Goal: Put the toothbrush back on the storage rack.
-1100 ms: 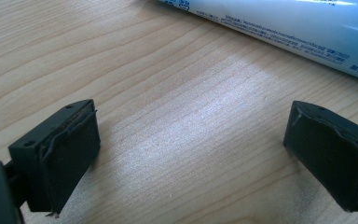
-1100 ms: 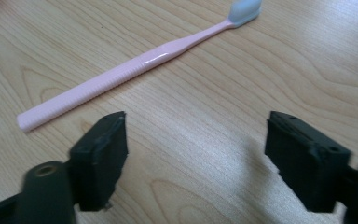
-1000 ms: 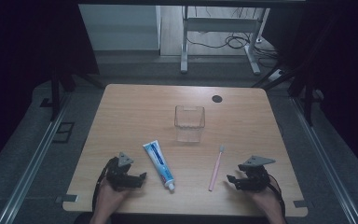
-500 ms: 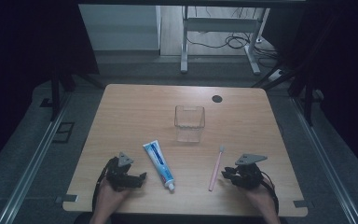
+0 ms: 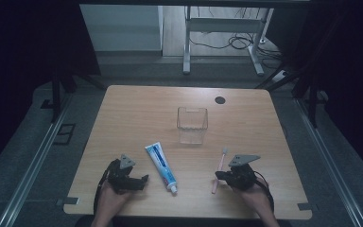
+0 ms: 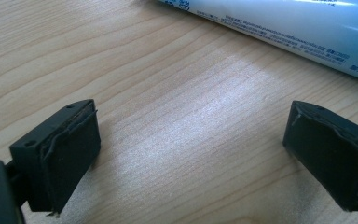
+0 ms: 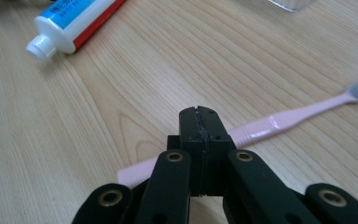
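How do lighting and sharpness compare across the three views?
High view: dim, dark surroundings, soft detail on the table. Left gripper view: bright glare patch on the wood, toothpaste tube slightly blurred. Right gripper view: evenly lit, toothbrush head blurred.

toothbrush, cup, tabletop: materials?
Toothbrush: glossy pink plastic, by the highlight on its handle. Cup: clear, likely plastic or glass; the table shows through it. Tabletop: light wood or wood-look laminate, visible grain, satin sheen.
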